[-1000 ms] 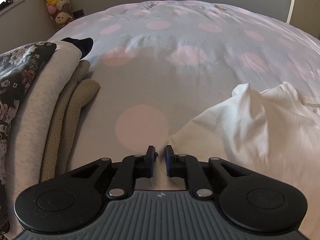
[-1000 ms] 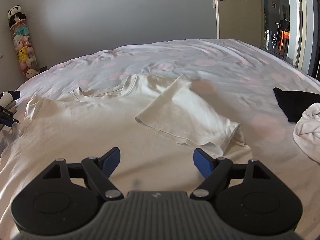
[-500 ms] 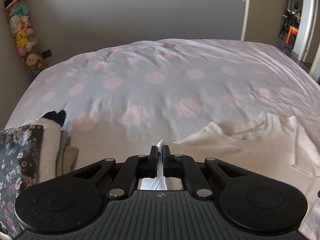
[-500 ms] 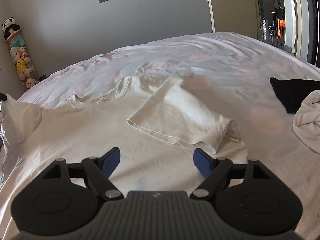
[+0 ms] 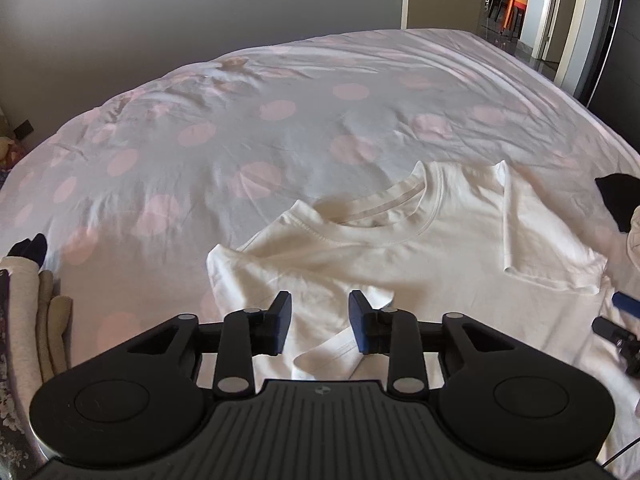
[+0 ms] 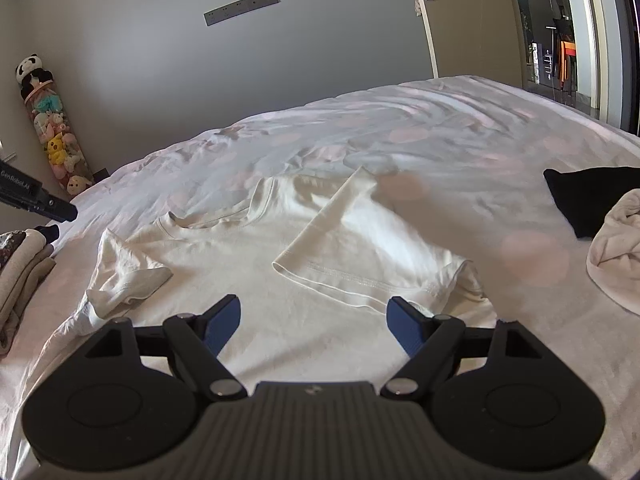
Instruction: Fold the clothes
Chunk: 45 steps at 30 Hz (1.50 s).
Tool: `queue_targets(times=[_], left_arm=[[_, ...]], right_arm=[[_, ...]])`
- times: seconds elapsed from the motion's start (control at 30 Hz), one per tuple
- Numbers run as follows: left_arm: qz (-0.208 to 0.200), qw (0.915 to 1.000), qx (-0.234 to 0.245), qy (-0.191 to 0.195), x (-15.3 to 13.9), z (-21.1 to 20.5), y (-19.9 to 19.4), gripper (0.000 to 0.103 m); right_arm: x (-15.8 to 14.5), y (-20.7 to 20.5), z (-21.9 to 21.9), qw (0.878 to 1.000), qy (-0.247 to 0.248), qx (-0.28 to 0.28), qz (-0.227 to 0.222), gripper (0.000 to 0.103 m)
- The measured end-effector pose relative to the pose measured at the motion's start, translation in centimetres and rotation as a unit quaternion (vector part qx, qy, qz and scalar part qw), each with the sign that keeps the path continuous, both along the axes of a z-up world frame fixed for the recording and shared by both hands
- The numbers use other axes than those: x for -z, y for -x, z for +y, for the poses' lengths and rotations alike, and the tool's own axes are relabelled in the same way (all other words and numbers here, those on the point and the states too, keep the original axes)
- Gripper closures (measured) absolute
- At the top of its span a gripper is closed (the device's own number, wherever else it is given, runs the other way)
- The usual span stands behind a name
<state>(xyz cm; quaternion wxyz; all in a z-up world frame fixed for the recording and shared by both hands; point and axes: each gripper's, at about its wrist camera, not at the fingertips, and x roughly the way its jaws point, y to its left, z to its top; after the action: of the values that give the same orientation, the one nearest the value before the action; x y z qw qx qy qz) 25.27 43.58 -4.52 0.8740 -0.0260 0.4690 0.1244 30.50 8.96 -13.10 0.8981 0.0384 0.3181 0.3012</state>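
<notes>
A white T-shirt [image 5: 400,252] lies front up on the spotted bed cover [image 5: 240,128]. Its right sleeve [image 6: 344,236] is folded in over the chest. The left sleeve [image 6: 128,280] lies loosely turned in over the shirt's side. My left gripper [image 5: 320,322] hovers above that sleeve [image 5: 332,354] with its jaws opening, and the pads are clear of the cloth. My right gripper [image 6: 314,322] stands open over the shirt's [image 6: 248,256] lower part, with nothing between its fingers.
A stack of folded clothes [image 5: 28,312] sits at the bed's left edge. At the right lie a black garment [image 6: 592,196] and a crumpled cream one [image 6: 616,256]. A tube of plush toys [image 6: 52,132] stands by the wall, and a doorway [image 6: 560,28] opens at the far right.
My left gripper lifted the left sleeve and carried it to the right over the shirt, then opened and let it go. The sleeve now lies on the shirt. The right gripper stayed put.
</notes>
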Motion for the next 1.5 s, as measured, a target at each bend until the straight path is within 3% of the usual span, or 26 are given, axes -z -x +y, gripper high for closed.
queue_targets(times=[0.07, 0.27, 0.47, 0.5, 0.53, 0.57, 0.67, 0.77, 0.83, 0.87, 1.0, 1.1, 1.2, 1.37, 1.5], left_arm=[[0.018, 0.9998, 0.005, -0.011, 1.2, -0.1, 1.4, 0.059], [0.084, 0.9946, 0.042, -0.045, 6.5, -1.1, 4.1, 0.059], [0.095, 0.9904, 0.068, -0.074, 9.2, -1.8, 4.2, 0.060], [0.096, 0.9892, 0.071, -0.086, 9.4, -1.9, 4.0, 0.061], [0.103, 0.9881, 0.069, -0.091, 9.6, -1.9, 3.9, 0.075], [0.110, 0.9870, 0.067, -0.096, 9.9, -1.8, 3.7, 0.095], [0.136, 0.9817, 0.085, -0.102, 10.0, -1.5, 4.1, 0.098], [0.163, 0.9693, 0.103, -0.153, 10.2, -1.2, 5.0, 0.099], [0.183, 0.9591, 0.092, -0.196, 10.4, -0.2, 5.6, 0.100], [0.186, 0.9583, 0.080, -0.202, 10.5, 0.6, 5.9, 0.101], [0.174, 0.9672, 0.050, -0.178, 11.1, 2.2, 6.5, 0.101], [0.173, 0.9619, 0.067, -0.201, 12.4, 1.4, 7.3, 0.101], [0.159, 0.9632, 0.069, -0.206, 12.4, 1.1, 8.5, 0.100], [0.169, 0.9622, 0.090, -0.194, 11.1, 1.1, 10.5, 0.086], [0.126, 0.9757, 0.090, -0.155, 8.4, 1.5, 11.1, 0.081]], right_arm=[[0.0, 0.0, 0.0, 1.000, -0.002, -0.002, 0.001, 0.021], [-0.1, 0.3, 0.3, 1.000, 0.000, -0.008, 0.001, 0.021], [0.4, 0.3, 0.6, 1.000, 0.006, -0.014, 0.006, 0.021], [0.5, 0.3, 0.6, 1.000, 0.006, -0.015, 0.007, 0.021], [0.5, 0.3, 0.7, 1.000, 0.006, -0.016, 0.008, 0.021], [0.6, 0.3, 0.7, 1.000, 0.006, -0.017, 0.008, 0.021], [0.6, 0.2, 0.6, 1.000, 0.005, -0.017, 0.009, 0.021], [0.7, 0.0, 0.5, 1.000, 0.002, -0.015, 0.011, 0.021], [0.6, 0.1, 0.6, 1.000, 0.001, -0.017, 0.012, 0.021], [0.6, 0.1, 0.6, 1.000, 0.000, -0.018, 0.012, 0.021], [0.5, 0.4, 0.9, 1.000, 0.002, -0.025, 0.010, 0.021], [0.5, 0.5, 1.1, 1.000, 0.004, -0.030, 0.007, 0.021], [0.4, 0.4, 1.0, 0.999, 0.004, -0.031, 0.008, 0.021], [0.4, 0.3, 1.0, 0.999, 0.001, -0.031, 0.011, 0.021], [0.2, 0.4, 0.9, 0.999, 0.000, -0.032, 0.010, 0.021]])
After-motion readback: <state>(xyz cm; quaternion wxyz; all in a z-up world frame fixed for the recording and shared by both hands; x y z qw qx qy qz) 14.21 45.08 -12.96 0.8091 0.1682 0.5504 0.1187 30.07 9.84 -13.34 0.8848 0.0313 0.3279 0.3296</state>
